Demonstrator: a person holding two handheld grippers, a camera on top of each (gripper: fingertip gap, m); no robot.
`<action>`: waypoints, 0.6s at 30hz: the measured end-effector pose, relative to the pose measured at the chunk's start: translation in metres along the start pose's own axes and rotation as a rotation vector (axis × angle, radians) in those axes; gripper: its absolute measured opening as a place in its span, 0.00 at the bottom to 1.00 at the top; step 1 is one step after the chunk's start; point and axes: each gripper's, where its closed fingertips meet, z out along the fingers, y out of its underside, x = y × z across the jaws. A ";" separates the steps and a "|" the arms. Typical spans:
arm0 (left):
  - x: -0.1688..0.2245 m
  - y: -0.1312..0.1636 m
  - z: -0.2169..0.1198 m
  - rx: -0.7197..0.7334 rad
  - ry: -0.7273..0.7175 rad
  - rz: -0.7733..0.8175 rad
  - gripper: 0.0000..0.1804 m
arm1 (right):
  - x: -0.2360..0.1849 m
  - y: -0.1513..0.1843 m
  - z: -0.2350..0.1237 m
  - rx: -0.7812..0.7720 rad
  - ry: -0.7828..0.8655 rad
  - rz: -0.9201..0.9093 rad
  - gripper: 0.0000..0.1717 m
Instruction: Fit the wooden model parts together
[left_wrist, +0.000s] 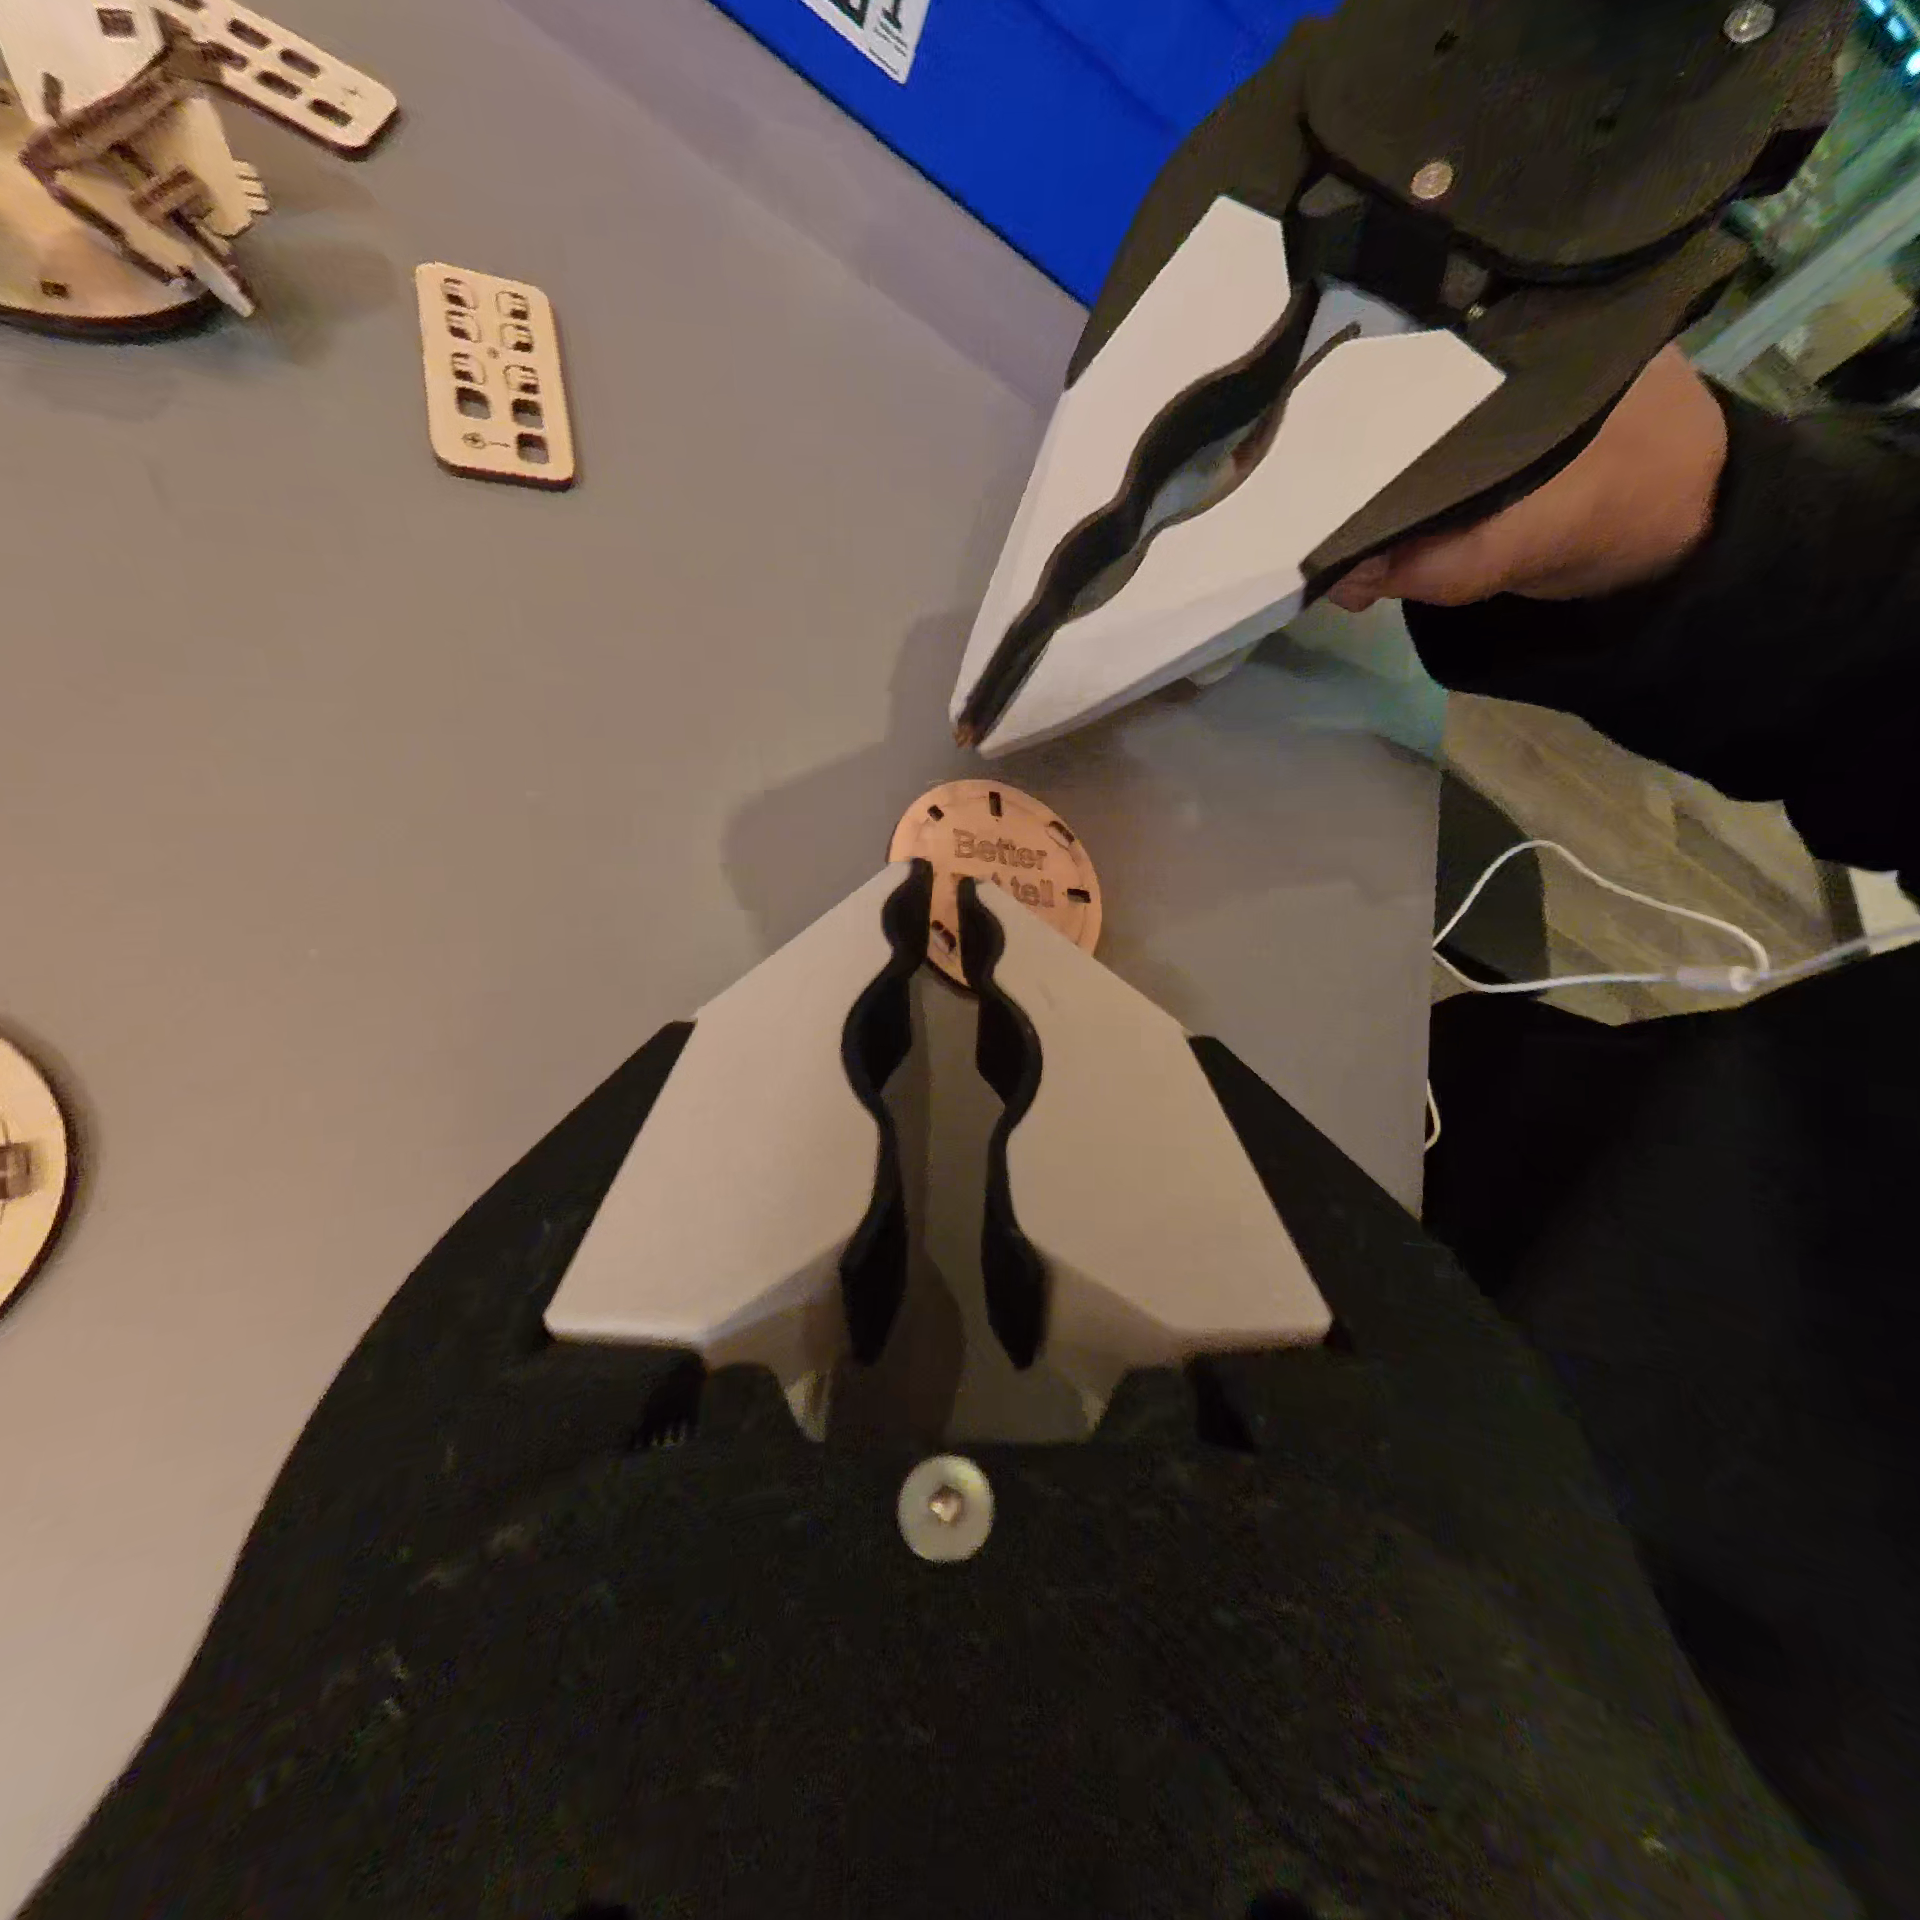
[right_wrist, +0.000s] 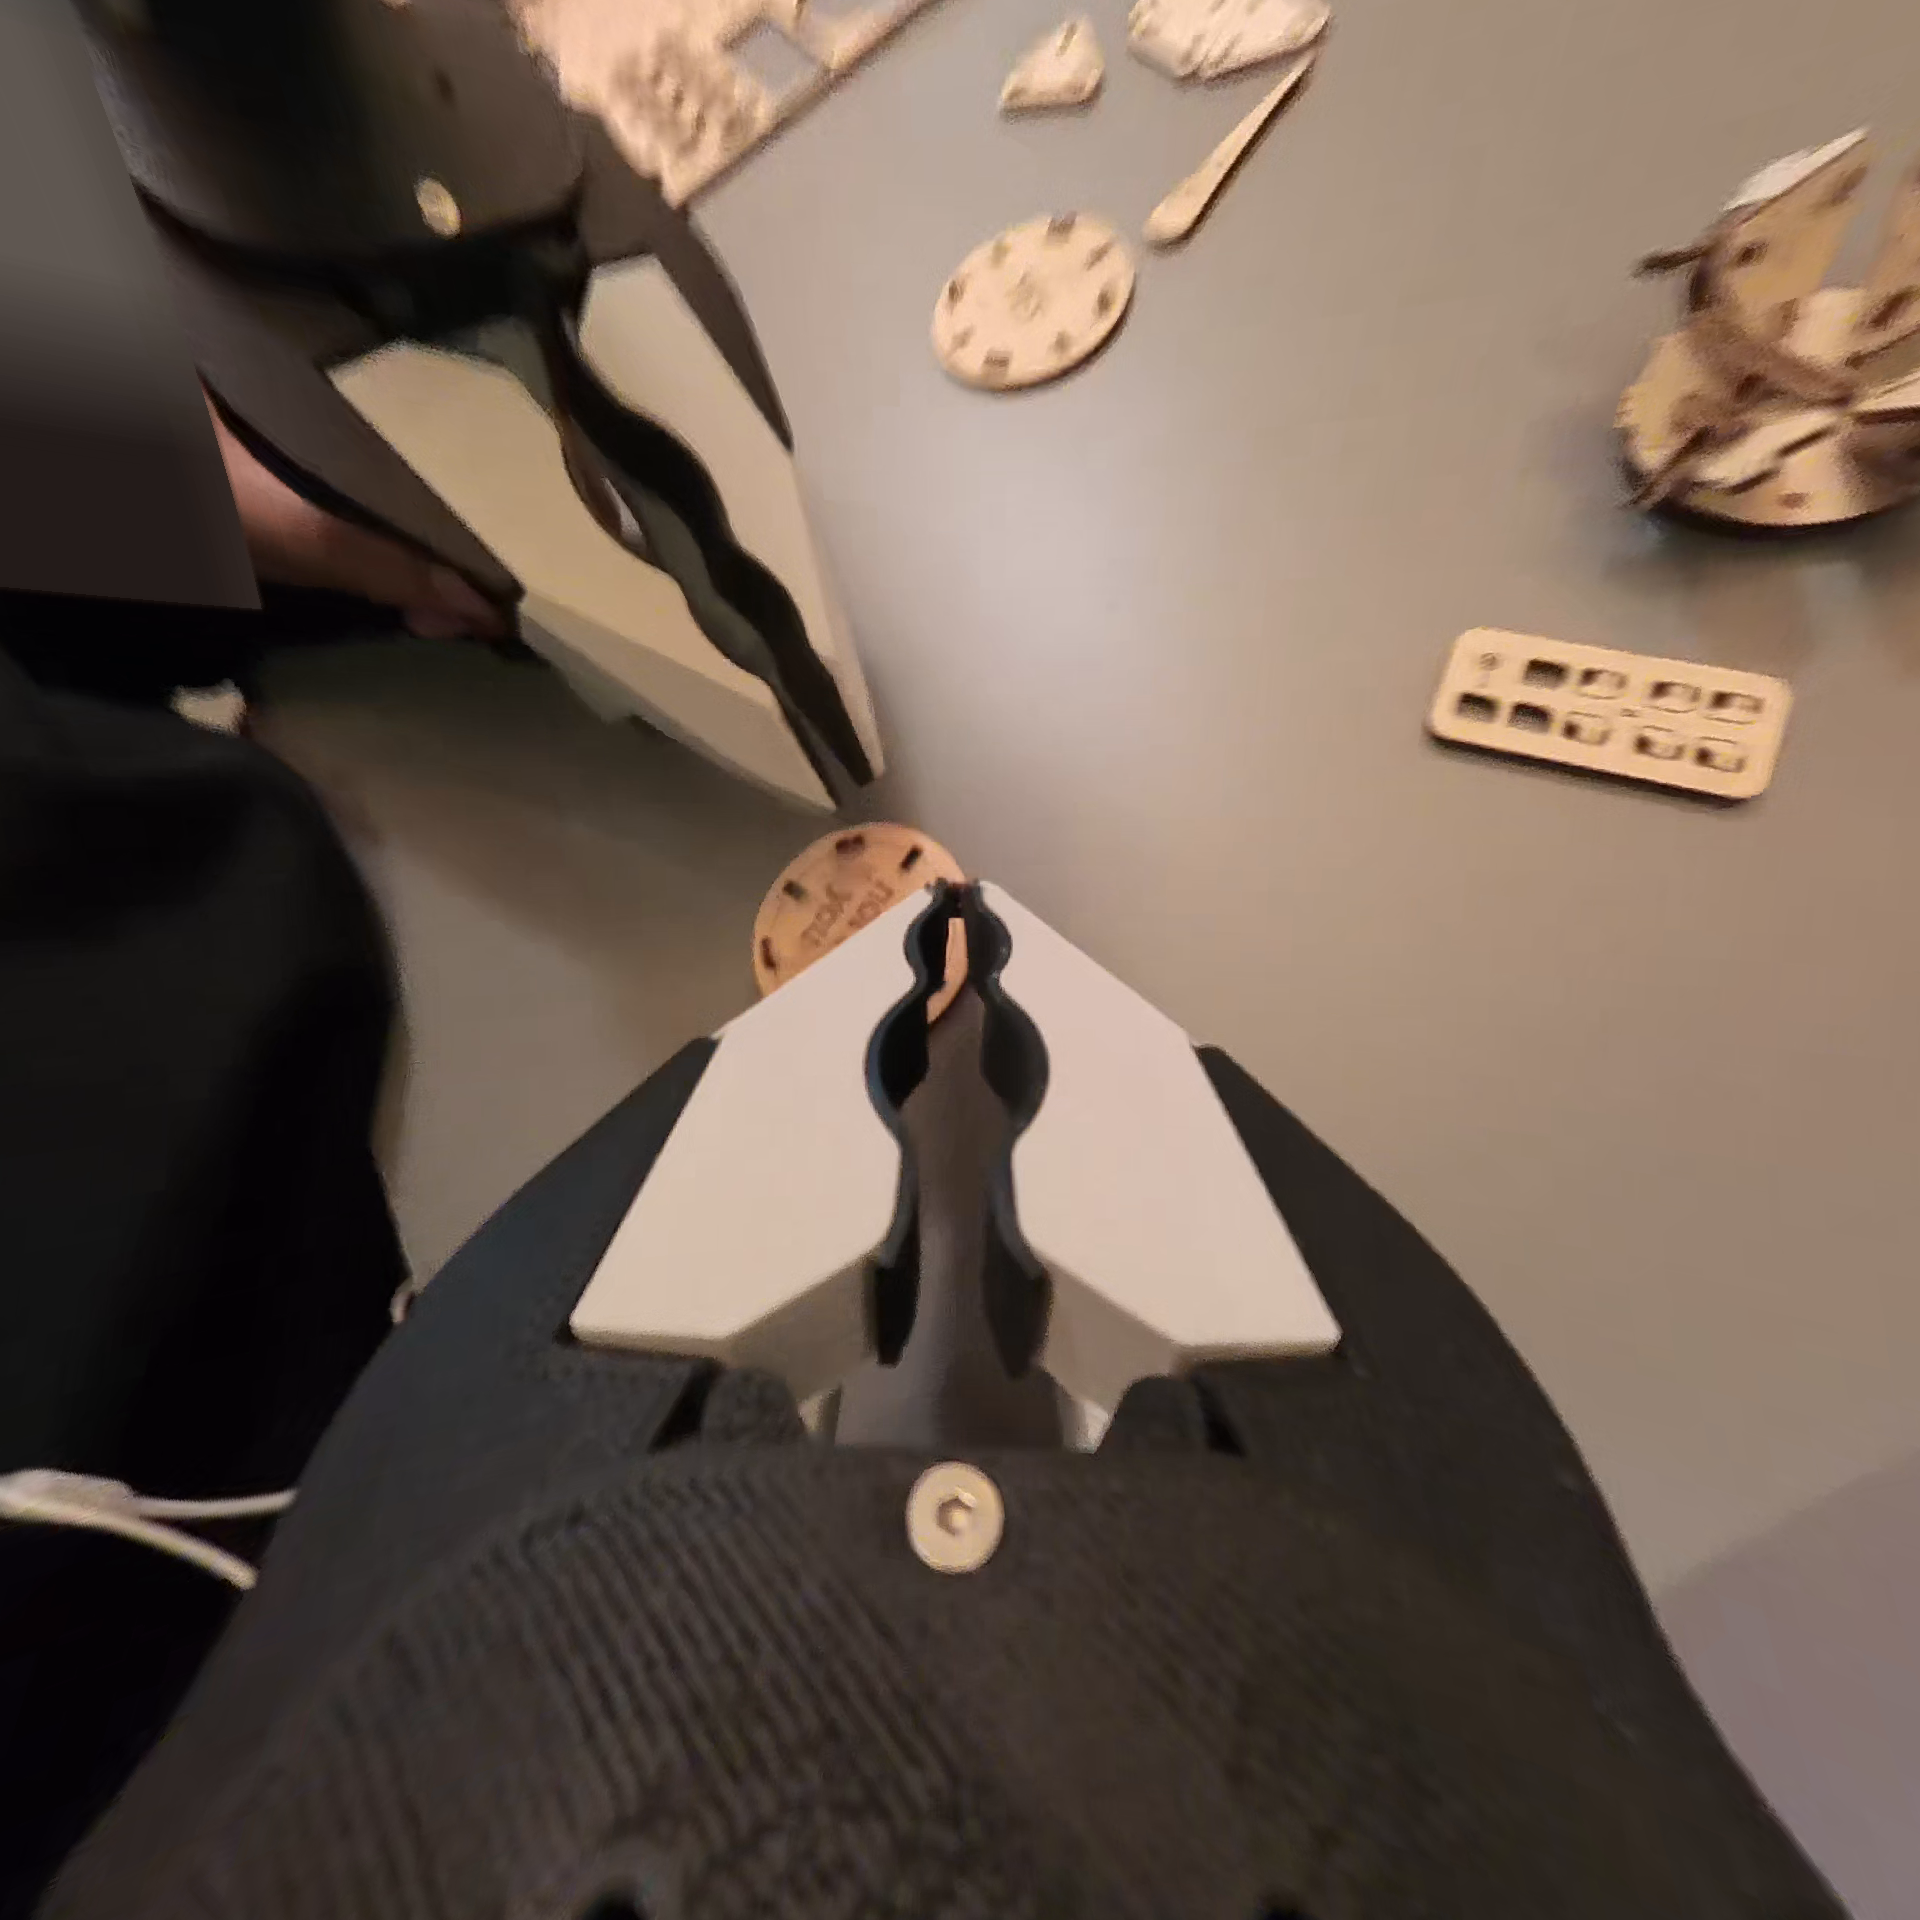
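A small round wooden disc (left_wrist: 1023, 842) with slots round its rim lies flat on the grey table (left_wrist: 520, 727), near its edge. My left gripper (left_wrist: 942, 878) hovers over the disc's near part. Its fingertips (left_wrist: 920, 873) stand a narrow slit apart with nothing pressed between them. It also shows in the right wrist view (right_wrist: 847, 774), just past the disc (right_wrist: 831, 904). My right gripper (right_wrist: 958, 891) is shut with its tips touching, and nothing shows between them. It sits over the disc's edge. In the left wrist view the right gripper (left_wrist: 968, 732) points down just beyond the disc.
A rectangular wooden plate with cut-outs (left_wrist: 496, 374) (right_wrist: 1608, 712) and a built wooden model (left_wrist: 125, 187) (right_wrist: 1787, 416) lie farther off. Another slotted disc (right_wrist: 1032, 301) and loose wooden pieces lie beyond. A white cable (left_wrist: 1600, 977) hangs past the table edge (left_wrist: 1429, 935). Both grippers' tips are close together, under 4 cm apart. From either gripper's tips it is about 15 cm to the slotted disc (right_wrist: 1032, 301).
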 end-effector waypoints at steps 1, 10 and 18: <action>0.001 0.001 0.002 -0.012 -0.001 0.010 0.00 | 0.001 0.004 0.002 -0.034 0.018 -0.021 0.00; -0.003 0.008 0.010 -0.079 -0.034 0.003 0.00 | 0.000 0.015 0.005 -0.124 0.083 -0.148 0.00; -0.003 0.011 0.011 -0.093 -0.007 -0.041 0.01 | -0.001 0.014 0.011 -0.167 0.070 -0.159 0.00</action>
